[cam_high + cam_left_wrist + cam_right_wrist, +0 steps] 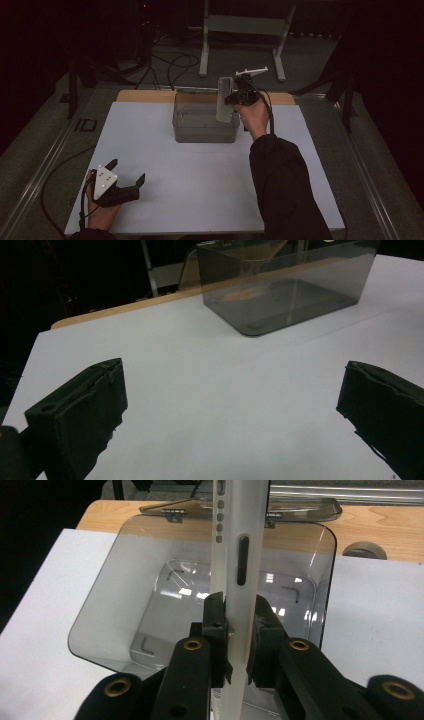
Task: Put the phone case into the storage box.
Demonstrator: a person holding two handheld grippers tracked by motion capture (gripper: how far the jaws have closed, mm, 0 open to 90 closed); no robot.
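My right gripper (231, 96) is shut on a flat silver phone-like slab (224, 100), held on edge above the right part of a clear smoky plastic box (186, 131). In the right gripper view the slab (239, 555) stands upright between the jaws of that gripper (239, 630), its thin side with a dark slot facing me, and the open box (100, 615) lies below. My left gripper (125, 172) rests near the table's front left corner, open with nothing between its fingers (80, 415). The box (285, 295) sits far ahead of it.
A white sheet (200, 195) covers the wooden table (145, 96). The box's hinged lid (300, 510) is folded back behind it. A person's dark sleeve (285, 185) crosses the right front. A metal stand (245, 25) and cables lie beyond the table.
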